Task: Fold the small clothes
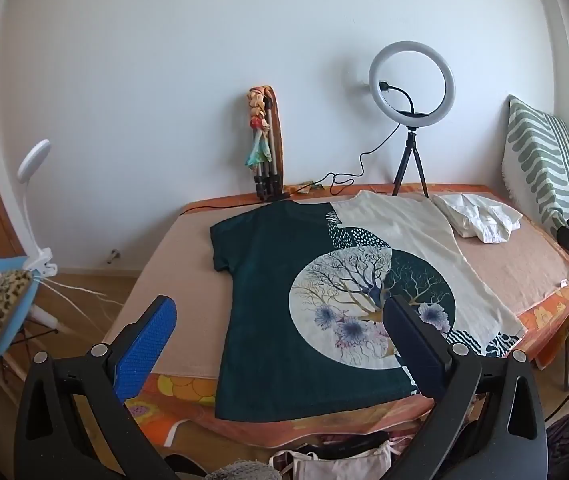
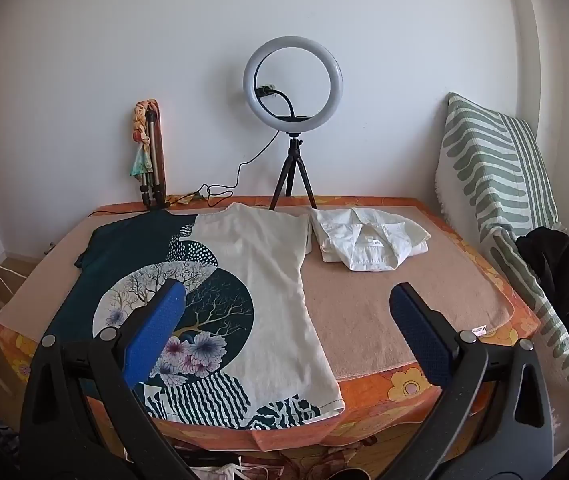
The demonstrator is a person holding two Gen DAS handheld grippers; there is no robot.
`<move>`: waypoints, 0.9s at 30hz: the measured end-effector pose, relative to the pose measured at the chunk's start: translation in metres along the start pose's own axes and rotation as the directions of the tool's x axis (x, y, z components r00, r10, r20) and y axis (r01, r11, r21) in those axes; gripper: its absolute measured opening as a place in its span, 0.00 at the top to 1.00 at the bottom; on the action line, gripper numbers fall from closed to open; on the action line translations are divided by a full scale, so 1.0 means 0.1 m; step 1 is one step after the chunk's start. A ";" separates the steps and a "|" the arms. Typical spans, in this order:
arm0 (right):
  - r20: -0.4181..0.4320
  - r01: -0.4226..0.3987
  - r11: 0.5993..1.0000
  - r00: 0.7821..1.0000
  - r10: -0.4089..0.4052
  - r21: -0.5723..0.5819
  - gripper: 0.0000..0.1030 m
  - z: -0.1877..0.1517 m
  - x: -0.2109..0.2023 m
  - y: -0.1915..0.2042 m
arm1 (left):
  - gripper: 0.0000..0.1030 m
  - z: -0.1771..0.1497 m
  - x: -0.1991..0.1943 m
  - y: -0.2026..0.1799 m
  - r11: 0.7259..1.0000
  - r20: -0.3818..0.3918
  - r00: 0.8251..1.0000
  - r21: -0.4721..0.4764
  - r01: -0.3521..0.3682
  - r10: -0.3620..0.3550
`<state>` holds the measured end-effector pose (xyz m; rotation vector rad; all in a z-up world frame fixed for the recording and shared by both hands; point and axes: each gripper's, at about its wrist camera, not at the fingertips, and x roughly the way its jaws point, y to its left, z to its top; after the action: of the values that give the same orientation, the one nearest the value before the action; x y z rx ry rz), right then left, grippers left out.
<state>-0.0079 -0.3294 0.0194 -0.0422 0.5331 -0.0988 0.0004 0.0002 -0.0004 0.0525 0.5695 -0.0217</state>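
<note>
A dark green and cream T-shirt (image 1: 284,288) with a round tree print lies flat on the table, hem toward me; it also shows in the right wrist view (image 2: 268,264). My left gripper (image 1: 280,312) is open and empty, hovering above the shirt's lower half. My right gripper (image 2: 286,298) is open and empty, above the shirt's cream right side and the beige mat (image 2: 384,304). A white shirt (image 2: 368,244), loosely folded, lies at the back right; it shows in the left wrist view too (image 1: 476,216).
A ring light on a tripod (image 2: 293,92) and a folded tripod with a scarf (image 2: 148,156) stand at the back by the wall. A striped cushion (image 2: 496,172) and black garment (image 2: 564,280) lie right. A clip lamp (image 1: 32,208) stands left. Clothes (image 1: 336,460) lie below the front edge.
</note>
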 end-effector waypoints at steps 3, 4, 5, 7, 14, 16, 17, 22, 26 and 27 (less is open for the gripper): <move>-0.011 0.011 1.000 1.000 -0.011 -0.011 0.00 0.02 0.03 0.05 | 0.00 0.00 0.04 0.05 1.000 -0.013 1.000 -0.010 0.006 -0.006; -0.009 0.012 1.000 1.000 -0.011 0.009 0.00 0.05 0.05 0.01 | 0.00 0.01 0.09 0.06 1.000 -0.018 1.000 -0.011 0.004 -0.004; 0.001 0.002 0.999 1.000 -0.002 0.041 0.00 0.06 0.05 -0.07 | 0.00 0.01 0.12 0.06 1.000 -0.012 1.000 -0.009 -0.005 0.005; 0.007 0.006 0.998 1.000 -0.006 0.056 0.00 0.06 0.06 -0.11 | 0.00 0.03 0.13 0.06 1.000 -0.004 1.000 -0.004 -0.010 0.010; 0.016 0.025 0.997 1.000 -0.026 0.073 0.00 -0.03 0.08 -0.17 | 0.00 0.07 0.05 0.04 1.000 0.029 0.999 0.004 -0.027 0.027; 0.018 0.026 0.997 0.999 -0.028 0.074 0.00 -0.05 0.08 -0.17 | 0.00 0.07 0.05 0.04 1.000 0.029 0.999 -0.002 -0.031 0.031; 0.018 0.026 0.997 0.999 -0.027 0.074 0.00 -0.05 0.08 -0.17 | 0.00 0.06 0.05 0.05 0.999 0.029 0.999 -0.005 -0.032 0.032; 0.018 0.027 0.996 0.999 -0.028 0.083 0.00 -0.05 0.09 -0.19 | 0.00 0.06 0.03 0.04 0.999 0.034 0.999 -0.005 -0.038 0.038; 0.021 0.023 0.996 0.999 -0.025 0.087 0.00 -0.05 0.09 -0.18 | 0.00 0.05 0.01 0.06 0.999 0.037 0.999 -0.017 -0.032 0.033; 0.022 0.027 0.996 0.999 -0.029 0.085 0.00 -0.05 0.08 -0.19 | 0.00 0.05 0.01 0.07 0.999 0.039 0.999 -0.022 -0.032 0.033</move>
<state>-0.0051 -0.3492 0.0121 0.0320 0.5043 -0.1480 0.0044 0.0066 0.0040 0.0405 0.5290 0.0146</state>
